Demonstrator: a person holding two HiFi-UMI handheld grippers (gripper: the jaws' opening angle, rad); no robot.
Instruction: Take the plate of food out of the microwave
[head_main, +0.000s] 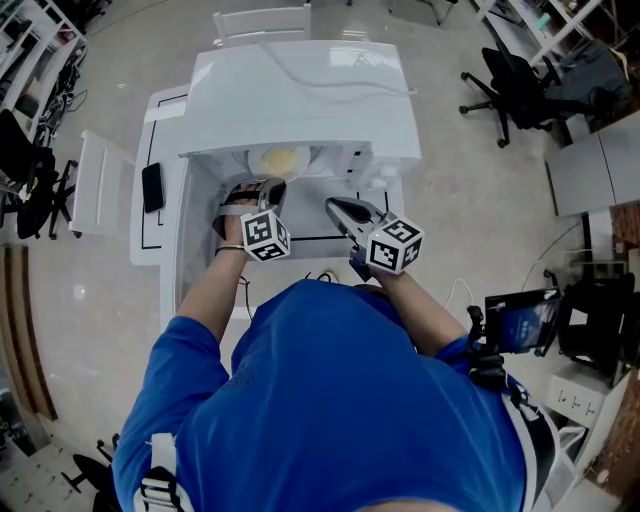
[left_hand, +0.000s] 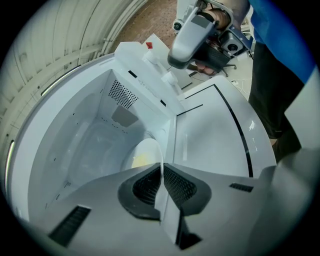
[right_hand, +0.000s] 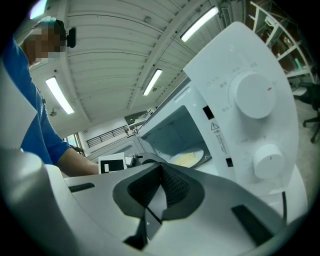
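A white plate (head_main: 280, 160) of yellow food lies in the open white microwave (head_main: 300, 90). My left gripper (head_main: 268, 185) reaches into the cavity and is shut on the plate's near rim. In the left gripper view the thin rim stands pinched between the pads of that gripper (left_hand: 161, 175), with the food (left_hand: 141, 160) just beyond. My right gripper (head_main: 333, 203) hovers at the front of the opening, right of the left one, shut with nothing in it. In the right gripper view the right gripper (right_hand: 161, 172) points toward the plate (right_hand: 189, 159) inside.
The microwave door (head_main: 190, 250) hangs open at the left. Its control panel with two dials (right_hand: 252, 92) is to the right of the cavity. A black device (head_main: 152, 187) lies on the white table. Office chairs (head_main: 510, 80) stand at the right.
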